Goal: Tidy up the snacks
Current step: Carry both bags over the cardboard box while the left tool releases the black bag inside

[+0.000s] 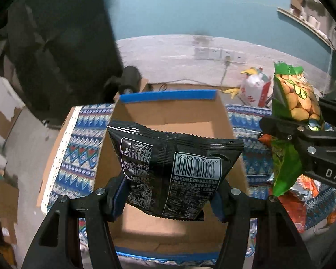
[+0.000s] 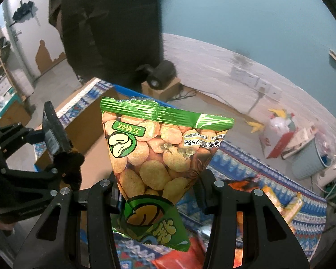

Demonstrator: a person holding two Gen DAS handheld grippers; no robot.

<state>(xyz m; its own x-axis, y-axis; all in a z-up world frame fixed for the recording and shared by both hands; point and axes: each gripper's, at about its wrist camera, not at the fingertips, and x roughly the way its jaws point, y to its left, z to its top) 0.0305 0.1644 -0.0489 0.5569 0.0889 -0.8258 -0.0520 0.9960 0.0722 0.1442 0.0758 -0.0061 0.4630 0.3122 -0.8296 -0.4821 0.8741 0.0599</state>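
- Left wrist view looks down along the left gripper [image 1: 169,198], whose jaws are clenched on the lower part of a black snack packet [image 1: 172,168]; its back faces the camera, with a barcode and white print.
- That black packet hangs over the open cardboard box [image 1: 174,116], which has blue tape along its far and near rims.
- Under and around the box lies a blue patterned cloth [image 1: 78,154] covering the tabletop.
- At the right edge of the same view, the right gripper [image 1: 302,134] grasps a green snack packet [image 1: 295,98] beside the box.
- Right wrist view shows the right gripper [image 2: 160,198] with jaws clenched on the green snack packet [image 2: 159,157], pinched at its waist so the top fans out; the packet is printed with pale round snacks.
- Orange and red snack packets [image 2: 253,186] lie on the cloth [image 2: 268,172] below and to the right of the green packet.
- At the left of this view, the left gripper [image 2: 44,139] appears with the black packet [image 2: 53,132] seen edge-on, over the box [image 2: 91,134].
- A white plastic bag [image 2: 277,130] sits on the floor beyond the tabletop.
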